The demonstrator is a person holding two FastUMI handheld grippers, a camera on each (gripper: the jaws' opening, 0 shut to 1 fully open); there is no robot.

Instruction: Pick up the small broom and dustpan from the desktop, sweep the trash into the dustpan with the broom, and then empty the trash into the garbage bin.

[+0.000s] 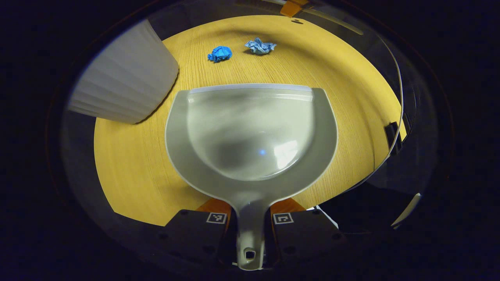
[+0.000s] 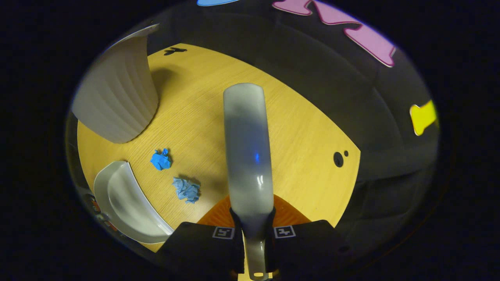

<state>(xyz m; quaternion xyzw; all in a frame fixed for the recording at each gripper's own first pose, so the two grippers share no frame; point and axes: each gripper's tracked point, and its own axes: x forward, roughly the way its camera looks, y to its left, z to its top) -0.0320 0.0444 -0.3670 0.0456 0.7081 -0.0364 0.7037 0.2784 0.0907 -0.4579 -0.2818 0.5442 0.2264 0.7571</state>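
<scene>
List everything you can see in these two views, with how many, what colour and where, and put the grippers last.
dustpan: one, pale grey, on the table, open edge toward the paper, handle between the left gripper's fingers.
broom: one, pale grey, seen from its back, handle between the right gripper's fingers, over the table.
bright blue paper wad: one, on the table beyond the dustpan's edge.
light blue paper wad: one, on the table beside the bright blue one.
garbage bin: one, white, ribbed, on the table left of the dustpan.
table: one, yellow wood grain.
left gripper: one, shut on the dustpan handle.
right gripper: one, shut on the broom handle.
</scene>
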